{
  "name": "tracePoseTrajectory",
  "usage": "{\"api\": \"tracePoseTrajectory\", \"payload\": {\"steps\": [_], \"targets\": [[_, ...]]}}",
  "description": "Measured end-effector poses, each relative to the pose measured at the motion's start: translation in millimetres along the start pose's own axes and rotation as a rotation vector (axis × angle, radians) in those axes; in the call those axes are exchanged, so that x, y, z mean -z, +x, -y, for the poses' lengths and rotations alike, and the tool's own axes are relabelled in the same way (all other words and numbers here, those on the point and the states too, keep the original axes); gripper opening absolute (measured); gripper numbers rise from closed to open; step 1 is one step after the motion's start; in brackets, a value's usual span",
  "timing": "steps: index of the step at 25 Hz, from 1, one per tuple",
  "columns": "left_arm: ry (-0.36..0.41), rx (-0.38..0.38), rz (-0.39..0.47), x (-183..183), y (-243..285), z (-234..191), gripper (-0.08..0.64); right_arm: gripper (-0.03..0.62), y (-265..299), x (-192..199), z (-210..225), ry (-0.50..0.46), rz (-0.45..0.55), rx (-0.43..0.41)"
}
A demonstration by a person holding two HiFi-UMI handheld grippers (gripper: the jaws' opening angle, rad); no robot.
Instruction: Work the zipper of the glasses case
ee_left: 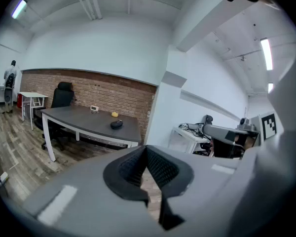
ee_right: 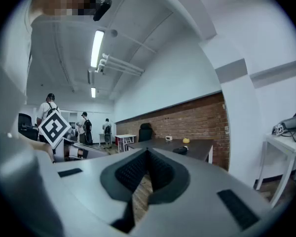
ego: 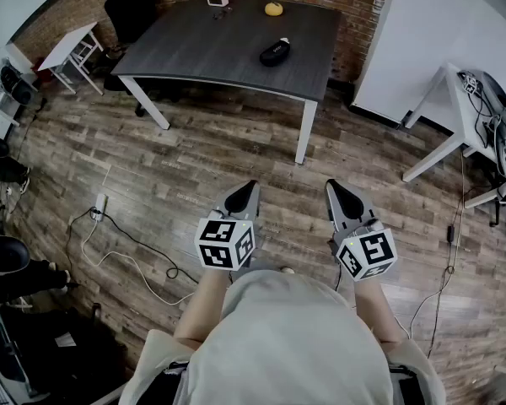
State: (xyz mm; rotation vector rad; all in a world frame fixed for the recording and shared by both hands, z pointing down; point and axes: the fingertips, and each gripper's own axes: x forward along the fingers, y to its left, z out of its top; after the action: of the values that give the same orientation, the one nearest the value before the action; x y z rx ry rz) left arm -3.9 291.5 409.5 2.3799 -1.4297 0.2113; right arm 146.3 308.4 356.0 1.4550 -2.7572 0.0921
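We're standing well back from dark table [ego: 202,49]. Glasses case [ego: 275,51] lying on tabletop, well apart from both claws. We're holding left gripper [ego: 241,199] and right gripper [ego: 344,199] low by body, jaws pressed together, nothing between. Likely parked closed for walk-up. Zipper work not started.

Brick-walled office: desks [ego: 236,45], chair [ego: 131,7]
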Motion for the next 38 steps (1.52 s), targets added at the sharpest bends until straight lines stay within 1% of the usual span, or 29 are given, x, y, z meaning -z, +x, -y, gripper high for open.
{"api": "tracePoseTrajectory", "payload": {"steps": [4, 8, 16, 17, 18, 19, 24, 26, 27, 31, 35, 38], "targets": [[-0.013, -0.011, 0.022, 5.6, -16.9, 3.9, 0.011, 0.002, -14.9, -4.3, -12.7, -0.012, 0.019, -0.018], [-0.020, -0.004, 0.026, 7.7, -24.8, 10.1, 0.011, 0.002, -22.0, -5.3, -19.0, -0.012, 0.025, -0.034], [-0.036, 0.014, 0.037, 10.7, -33.0, 18.9, 0.014, 0.002, -32.2, 3.9, -32.8, -0.036, -0.007, -0.091], [-0.036, 0.018, 0.033, 11.2, -33.1, 19.4, 0.028, 0.002, -32.2, 5.3, -33.3, -0.040, -0.012, -0.095], [-0.033, 0.023, 0.028, 12.0, -33.6, 19.7, 0.065, 0.003, -31.8, 6.7, -34.0, -0.042, -0.019, -0.097], [-0.027, 0.027, 0.022, 13.0, -34.5, 19.9, 0.094, 0.021, -31.1, 7.9, -34.8, -0.041, -0.026, -0.100], [0.002, 0.038, 0.016, 12.9, -39.1, 17.1, 0.245, 0.238, -25.8, 13.0, -35.7, -0.011, -0.041, -0.104], [0.010, 0.038, 0.019, 13.1, -38.1, 14.2, 0.288, 0.294, -22.1, 16.3, -33.2, 0.001, -0.042, -0.097], [0.012, 0.036, 0.018, 13.3, -36.5, 12.7, 0.302, 0.311, -20.0, 18.1, -31.8, 0.009, -0.043, -0.096], [-0.002, 0.039, 0.007, 11.3, -24.6, 0.8, 0.322, 0.339, -2.4, 23.2, -28.2, 0.037, -0.048, -0.109], [-0.024, 0.050, 0.004, 7.2, -1.2, -20.6, 0.324, 0.339, 27.0, 30.1, -17.0, 0.052, -0.062, -0.093], [-0.044, 0.063, 0.011, -4.0, 28.1, -41.0, 0.322, 0.339, 57.3, 30.5, 0.1, 0.070, -0.061, -0.084]]}}
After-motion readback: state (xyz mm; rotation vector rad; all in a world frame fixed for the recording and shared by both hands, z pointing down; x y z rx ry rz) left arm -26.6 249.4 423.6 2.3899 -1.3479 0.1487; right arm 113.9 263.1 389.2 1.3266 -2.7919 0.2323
